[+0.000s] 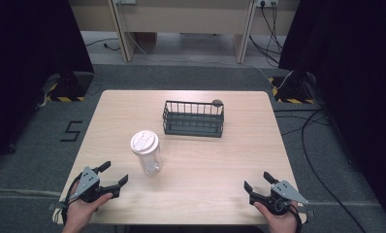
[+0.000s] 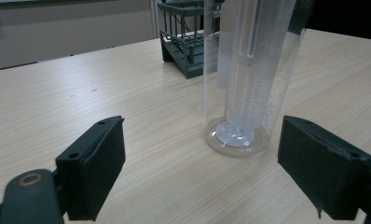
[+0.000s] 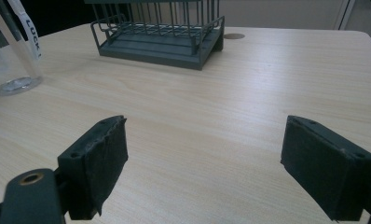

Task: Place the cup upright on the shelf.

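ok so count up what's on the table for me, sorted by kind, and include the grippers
Clear plastic cup with white lid: 1
Dark wire basket: 1
Small round dark disc behind the basket: 1
Handheld grippers: 2, the left gripper and the right gripper, both with jaws open
Total: 5

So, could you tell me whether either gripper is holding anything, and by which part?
Nothing is held: left gripper and right gripper are open, apart from the clear plastic tumbler.
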